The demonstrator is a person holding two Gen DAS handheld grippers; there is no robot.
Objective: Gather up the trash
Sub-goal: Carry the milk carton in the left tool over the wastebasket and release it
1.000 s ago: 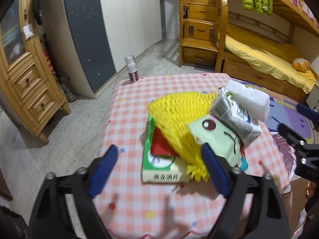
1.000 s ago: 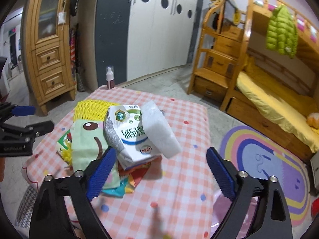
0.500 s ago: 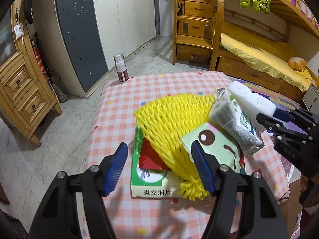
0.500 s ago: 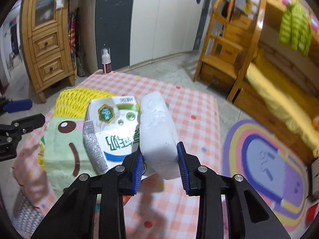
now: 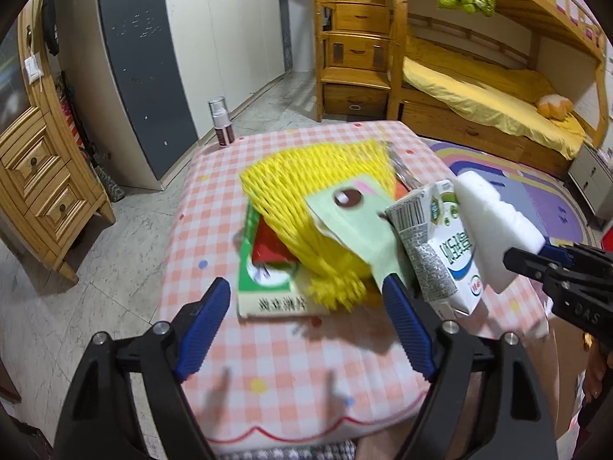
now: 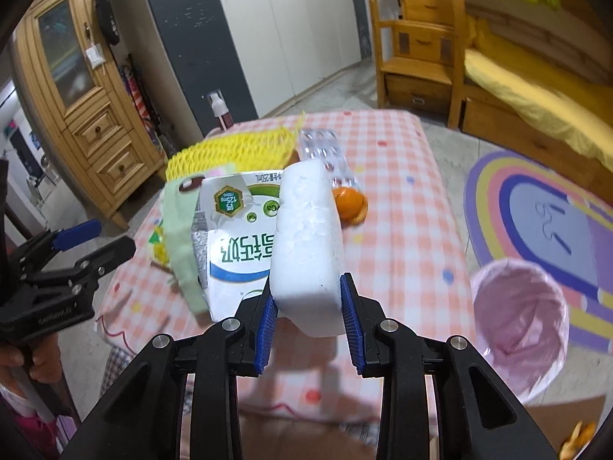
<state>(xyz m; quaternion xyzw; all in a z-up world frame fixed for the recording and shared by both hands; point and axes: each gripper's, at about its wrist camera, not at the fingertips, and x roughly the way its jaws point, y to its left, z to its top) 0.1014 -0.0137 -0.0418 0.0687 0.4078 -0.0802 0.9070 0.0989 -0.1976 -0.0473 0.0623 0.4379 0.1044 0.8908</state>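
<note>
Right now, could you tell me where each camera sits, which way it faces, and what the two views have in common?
Left wrist: rides behind the open left tongs, facing the pink checked tablecloth; its own black arms show.
Right wrist: rides behind the right tongs shut on the white foam block, facing the table and pink-lined bin.
Shared: foam block, white milk carton, yellow foam net, and each other's tongs.

Left claw (image 5: 306,322) open; right claw (image 5: 536,255) grips foam block (image 5: 494,226).
</note>
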